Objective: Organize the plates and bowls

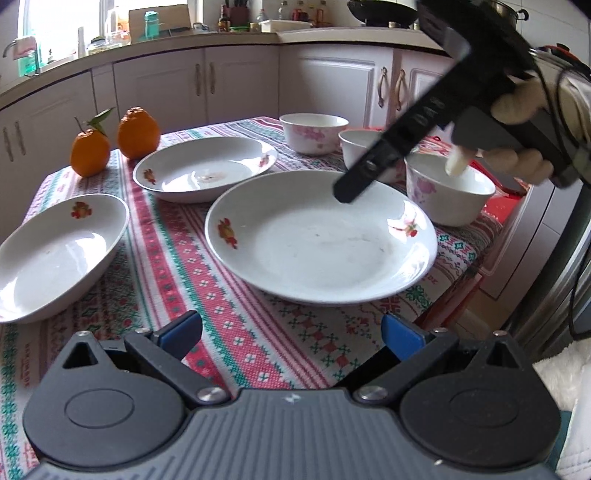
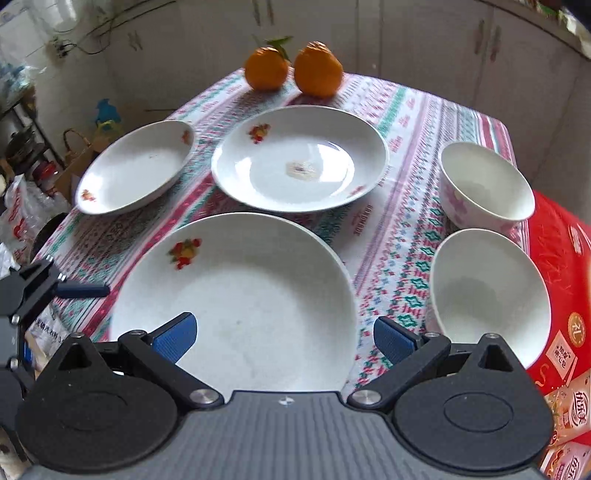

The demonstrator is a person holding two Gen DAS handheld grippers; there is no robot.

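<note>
Table (image 2: pixel 402 122), patterned cloth: three plates (image 2: pixel 236 306), three bowls (image 1: pixel 448 194), two oranges (image 2: pixel 317 70), red box (image 2: pixel 565 258).

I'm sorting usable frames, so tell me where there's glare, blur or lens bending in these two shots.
Left wrist view: bright window glare top left, white highlights on the left plate, cabinet lines bowed by the fisheye, the hand at right slightly smeared. Right wrist view: window reflection on the middle plate, tablecloth pattern softly blurred, walls curved.

Pale kitchen cabinets (image 1: pixel 236 85) line a cluttered countertop (image 1: pixel 207 35), daylight apparently entering through a window (image 1: pixel 48 22) at left.
</note>
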